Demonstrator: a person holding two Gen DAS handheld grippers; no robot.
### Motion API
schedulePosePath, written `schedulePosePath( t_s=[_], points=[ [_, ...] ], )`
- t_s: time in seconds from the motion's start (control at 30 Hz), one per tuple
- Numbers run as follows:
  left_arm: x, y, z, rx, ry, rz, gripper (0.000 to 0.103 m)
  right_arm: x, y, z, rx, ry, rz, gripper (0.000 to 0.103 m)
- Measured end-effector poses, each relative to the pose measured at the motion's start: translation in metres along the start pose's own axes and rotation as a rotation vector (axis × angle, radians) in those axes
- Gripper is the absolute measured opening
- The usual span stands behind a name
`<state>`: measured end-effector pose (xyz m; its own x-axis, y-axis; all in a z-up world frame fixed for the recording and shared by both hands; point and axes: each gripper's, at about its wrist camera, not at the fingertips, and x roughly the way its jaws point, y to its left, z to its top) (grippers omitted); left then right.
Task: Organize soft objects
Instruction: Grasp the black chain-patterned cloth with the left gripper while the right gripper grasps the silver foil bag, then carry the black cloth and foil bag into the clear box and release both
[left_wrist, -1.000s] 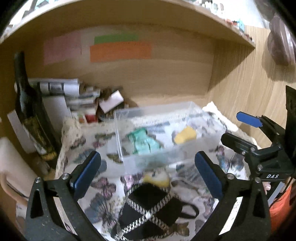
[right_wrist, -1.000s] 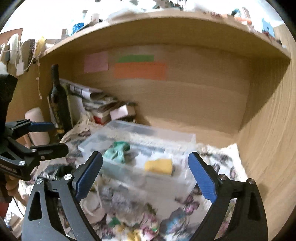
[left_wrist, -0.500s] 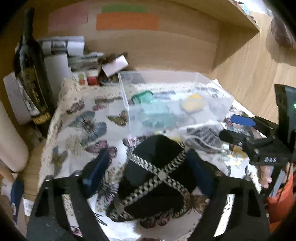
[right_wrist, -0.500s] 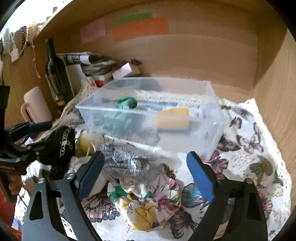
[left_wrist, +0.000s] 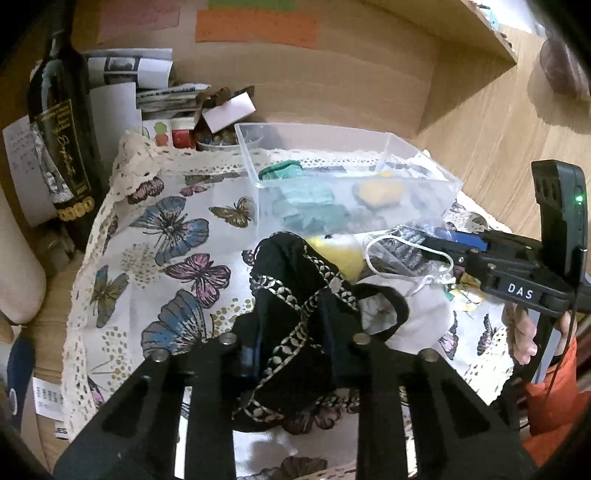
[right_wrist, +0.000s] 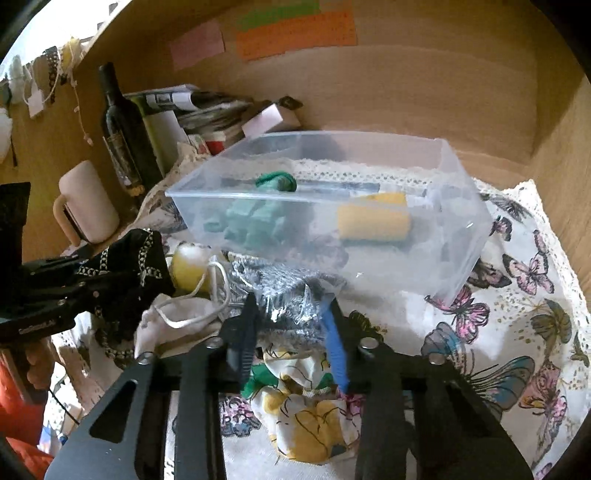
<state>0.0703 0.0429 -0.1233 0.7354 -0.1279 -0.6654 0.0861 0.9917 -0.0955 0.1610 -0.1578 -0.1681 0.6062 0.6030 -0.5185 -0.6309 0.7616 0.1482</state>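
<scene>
My left gripper (left_wrist: 293, 325) is shut on a black cloth with gold-white trim (left_wrist: 291, 280); it also shows in the right wrist view (right_wrist: 122, 262). My right gripper (right_wrist: 291, 314) is shut on a grey sparkly packet (right_wrist: 284, 295), which also shows in the left wrist view (left_wrist: 402, 247). A clear plastic box (right_wrist: 461, 229) holds a green soft item (right_wrist: 258, 218) and a yellow sponge (right_wrist: 373, 218). A floral cloth (right_wrist: 306, 406), a white drawstring bag (right_wrist: 181, 314) and a yellow soft ball (right_wrist: 188, 266) lie in front of the box.
A butterfly-print cloth (left_wrist: 166, 229) covers the shelf surface. A dark wine bottle (left_wrist: 62, 140), stacked papers (left_wrist: 162, 88) and a cream mug (right_wrist: 86, 203) stand at the left. Wooden walls close the back and right.
Both grippers dropped toward the pile and closed: the left one on the black trimmed cloth, the right one on the grey sparkly packet. Both were open a second ago.
</scene>
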Motion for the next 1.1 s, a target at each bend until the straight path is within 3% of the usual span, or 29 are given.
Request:
schedulePosePath(
  t_s=[0.53,0.83,1.1],
  points=[
    [-0.057,-0.007,0.048,0.021,-0.202,0.018,0.021,-0.059,-0.007,0.02,0.005,-0.204,-0.074,0.024],
    [-0.049,-0.015,0.087,0.014,-0.259,-0.002,0.021,-0.076,-0.02,0.045,0.021,-0.301,-0.114,0.024],
    [-0.024,-0.022,0.118,0.01,-0.265,0.013,0.022,-0.068,-0.028,0.073,0.005,-0.333,-0.145,0.025]
  ],
)
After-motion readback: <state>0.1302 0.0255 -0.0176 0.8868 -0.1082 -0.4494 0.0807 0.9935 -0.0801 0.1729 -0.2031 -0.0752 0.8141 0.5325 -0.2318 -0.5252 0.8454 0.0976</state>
